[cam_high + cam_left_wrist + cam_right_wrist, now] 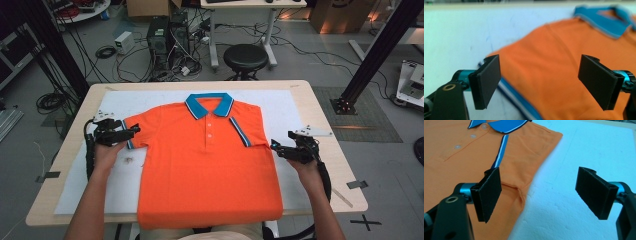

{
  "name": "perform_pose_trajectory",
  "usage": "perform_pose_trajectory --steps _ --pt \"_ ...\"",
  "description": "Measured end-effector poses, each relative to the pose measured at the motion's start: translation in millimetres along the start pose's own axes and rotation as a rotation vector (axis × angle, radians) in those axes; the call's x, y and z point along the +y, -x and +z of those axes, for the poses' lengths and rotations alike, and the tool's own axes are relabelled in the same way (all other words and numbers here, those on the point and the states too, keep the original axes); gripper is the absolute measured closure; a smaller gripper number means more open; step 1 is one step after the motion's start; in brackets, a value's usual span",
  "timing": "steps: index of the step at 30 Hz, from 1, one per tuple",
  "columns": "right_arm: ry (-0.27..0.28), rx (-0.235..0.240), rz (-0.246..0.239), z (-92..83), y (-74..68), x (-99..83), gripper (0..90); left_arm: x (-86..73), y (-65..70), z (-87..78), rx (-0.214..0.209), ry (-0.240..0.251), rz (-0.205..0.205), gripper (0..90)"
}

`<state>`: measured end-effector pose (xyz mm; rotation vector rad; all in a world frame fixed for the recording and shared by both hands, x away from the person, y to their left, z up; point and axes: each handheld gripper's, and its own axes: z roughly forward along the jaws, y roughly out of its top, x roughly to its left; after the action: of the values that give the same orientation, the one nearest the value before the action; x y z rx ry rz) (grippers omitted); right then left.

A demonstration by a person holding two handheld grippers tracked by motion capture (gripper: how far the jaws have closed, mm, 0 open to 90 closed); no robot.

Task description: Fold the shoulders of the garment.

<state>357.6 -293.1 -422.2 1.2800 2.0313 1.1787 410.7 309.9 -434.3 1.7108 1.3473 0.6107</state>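
An orange polo shirt (207,170) with a blue collar (209,104) lies flat, front up, on a white sheet. Its hem hangs over the near table edge. One sleeve spreads out to the left; the other is folded in over the chest, its striped cuff (240,131) showing. My left gripper (134,131) is open at the spread sleeve's cuff. In the left gripper view the jaws (540,82) stand wide above that blue-and-white cuff (516,98). My right gripper (275,147) is open just off the shirt's right edge. In the right gripper view (540,195) one pad hovers over orange fabric (454,165), the other over white sheet.
The white foam sheet (300,107) covers most of the wooden table (320,115). A small bit of debris (129,160) lies on the sheet left of the shirt. Behind the table stand a black stool (245,57), computer towers (159,37) and cables. A black frame post (372,55) rises at right.
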Motion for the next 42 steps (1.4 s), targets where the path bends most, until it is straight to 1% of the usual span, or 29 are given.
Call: perform_pose_trajectory --steps 1,4,6,7,8,9,10,11,14,15,16,18,20,22,24,25,27,28,30,32,34,35,36,37,38,39,42 --pt "0.003 -0.002 0.004 -0.9 1.6 -1.0 21.4 -0.5 0.5 1.6 0.007 -0.010 0.001 24.0" --pt "0.002 -0.005 0.016 -1.7 3.1 -2.2 21.4 -2.3 3.6 7.5 0.045 -0.051 0.023 26.5" --pt "0.002 -0.004 0.020 -2.1 3.2 -2.4 21.4 -3.9 4.3 10.7 0.053 -0.076 0.024 27.8" --pt "0.003 -0.005 0.019 -2.2 3.1 -2.4 21.4 -4.8 4.2 12.0 0.058 -0.091 0.024 29.6" --pt "0.002 -0.004 0.019 -2.1 2.6 -2.2 21.4 -5.8 4.1 13.3 0.062 -0.107 0.021 33.5" --pt "0.002 -0.004 0.019 -2.1 2.6 -2.2 21.4 -6.4 4.3 14.1 0.066 -0.119 0.023 33.5" --pt "0.003 -0.004 0.017 -2.0 2.5 -2.1 21.4 -7.6 5.0 15.1 0.079 -0.135 0.030 36.0" --pt "0.004 -0.004 0.017 -2.1 2.5 -1.9 21.4 -8.6 5.4 16.2 0.076 -0.139 0.030 37.6" --pt "0.005 -0.005 0.020 -1.7 2.4 -1.9 21.4 -10.3 9.4 15.9 0.119 -0.137 0.055 42.0" --pt "0.004 -0.003 0.020 -1.7 2.2 -1.9 21.4 -10.5 10.1 15.1 0.136 -0.138 0.068 45.8" --pt "0.004 -0.002 0.018 -1.5 2.0 -1.8 21.4 -11.1 10.4 13.8 0.141 -0.134 0.072 51.5" --pt "0.005 -0.004 0.017 -1.4 2.4 -1.7 21.4 -13.2 10.1 12.5 0.125 -0.116 0.072 66.9" --pt "0.007 -0.004 0.018 -1.3 2.7 -1.6 21.4 -13.3 10.5 11.8 0.110 -0.106 0.077 79.9" --pt "0.009 -0.001 0.026 -1.7 3.5 -1.9 21.4 -10.9 12.1 9.4 0.100 -0.069 0.058 82.6" --pt "0.008 -0.001 0.026 -1.9 3.6 -1.9 21.4 -6.2 15.2 6.1 0.082 -0.016 0.049 82.7" --pt "0.008 0.000 0.030 -2.1 3.6 -1.9 21.4 -1.4 18.9 3.7 0.077 0.012 0.063 82.7" --pt "0.012 0.001 0.031 -1.9 3.9 -1.7 21.4 5.6 24.4 1.2 0.043 0.045 0.065 82.7" --pt "0.013 0.001 0.030 -1.8 3.8 -1.6 21.4 9.0 29.3 0.0 0.029 0.080 0.077 82.7" --pt "0.013 0.003 0.029 -1.5 3.1 -1.0 21.4 14.7 36.4 0.3 -0.001 0.091 0.083 82.6" --pt "0.017 0.008 0.027 -1.6 2.4 -0.5 21.4 20.1 46.1 2.0 -0.025 0.113 0.116 82.5" --pt "0.019 0.010 0.027 -2.1 1.7 0.1 21.4 24.6 55.4 4.9 -0.053 0.119 0.144 82.3" --pt "0.020 0.011 0.027 -2.4 1.7 0.4 21.4 26.2 62.3 7.3 -0.063 0.130 0.167 82.3" --pt "0.023 0.011 0.029 -2.9 2.0 0.8 21.4 26.7 67.3 9.7 -0.072 0.128 0.180 82.3" --pt "0.023 0.010 0.032 -3.3 2.1 1.0 21.4 26.9 70.6 11.8 -0.079 0.121 0.187 82.3" --pt "0.026 0.010 0.031 -3.5 2.6 1.0 21.4 27.3 75.9 15.7 -0.094 0.104 0.210 82.2" --pt "0.030 0.013 0.034 -3.6 3.0 1.0 21.4 27.1 80.6 18.6 -0.103 0.098 0.228 82.2" --pt "0.027 0.014 0.039 -4.1 2.8 0.7 21.4 27.5 92.5 25.1 -0.116 0.079 0.272 82.1"
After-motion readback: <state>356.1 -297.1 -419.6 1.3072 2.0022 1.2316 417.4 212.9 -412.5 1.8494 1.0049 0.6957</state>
